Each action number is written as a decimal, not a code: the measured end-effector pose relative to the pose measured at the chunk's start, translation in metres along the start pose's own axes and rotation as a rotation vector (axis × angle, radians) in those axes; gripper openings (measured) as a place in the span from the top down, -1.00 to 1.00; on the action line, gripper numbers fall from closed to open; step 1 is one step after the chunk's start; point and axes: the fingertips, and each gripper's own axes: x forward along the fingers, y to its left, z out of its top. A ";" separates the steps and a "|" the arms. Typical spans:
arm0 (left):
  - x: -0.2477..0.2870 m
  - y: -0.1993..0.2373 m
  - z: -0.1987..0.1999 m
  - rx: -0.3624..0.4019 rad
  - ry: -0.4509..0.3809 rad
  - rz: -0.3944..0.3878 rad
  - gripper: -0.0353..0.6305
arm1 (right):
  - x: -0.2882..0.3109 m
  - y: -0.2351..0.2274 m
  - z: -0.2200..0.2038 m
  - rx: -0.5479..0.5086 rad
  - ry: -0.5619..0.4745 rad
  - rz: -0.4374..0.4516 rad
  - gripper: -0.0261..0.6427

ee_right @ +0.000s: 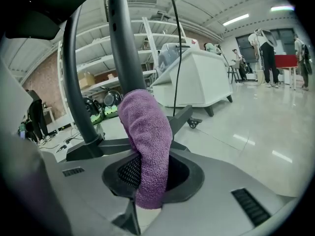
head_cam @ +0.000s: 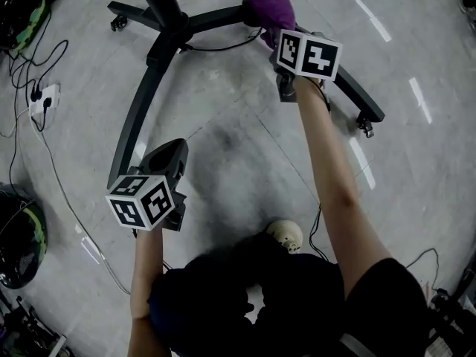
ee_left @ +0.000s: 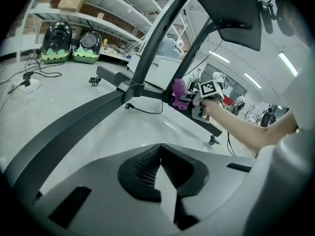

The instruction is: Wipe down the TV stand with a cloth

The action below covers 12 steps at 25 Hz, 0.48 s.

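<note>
Seeing only the lower part of the TV stand (head_cam: 137,117) from the head view, with its column cut off by the top edge and its curved black legs spreading over the grey floor (head_cam: 245,162). Catching just a corner of a dark panel (ee_left: 231,14) overhead in the left gripper view, clipped by the frame.

Pinching a purple cloth (ee_right: 145,132) in the right claw (ee_right: 150,181), with the fabric filling the gap and covering the inner pads. Holding that cloth at the stand's right leg, close to the central hub. Struggling to tell whether fabric and metal are truly touching, the bunched cloth itself blocking the contact spot.

Hanging the left claw (ee_left: 160,168) low beside the outer end of the left leg, its two halves pressed together on nothing. Failing to make out from above whether it is touching the leg, with the marker cube and gripper body covering that spot.

Noting around the stand a castor (head_cam: 364,127) under the right leg, a power strip (head_cam: 42,99) with cables trailing at the left, a green-and-black case (head_cam: 18,236) half out of frame, and a shoe (head_cam: 285,233) peeking from under dark clothing.

Finding farther off shelving (ee_left: 98,9) with boxes, a white table (ee_right: 197,73), and people (ee_right: 268,53) standing in the distance, too small for detail.
</note>
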 end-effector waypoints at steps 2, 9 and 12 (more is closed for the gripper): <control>0.003 0.000 0.001 0.008 0.007 -0.006 0.87 | 0.000 0.001 0.001 0.024 -0.004 0.010 0.66; 0.015 -0.001 0.010 0.078 0.044 -0.015 0.87 | 0.003 0.018 -0.012 0.324 0.008 0.144 0.66; 0.019 -0.010 0.018 0.102 0.033 -0.033 0.87 | 0.000 0.013 -0.017 0.373 0.018 0.143 0.66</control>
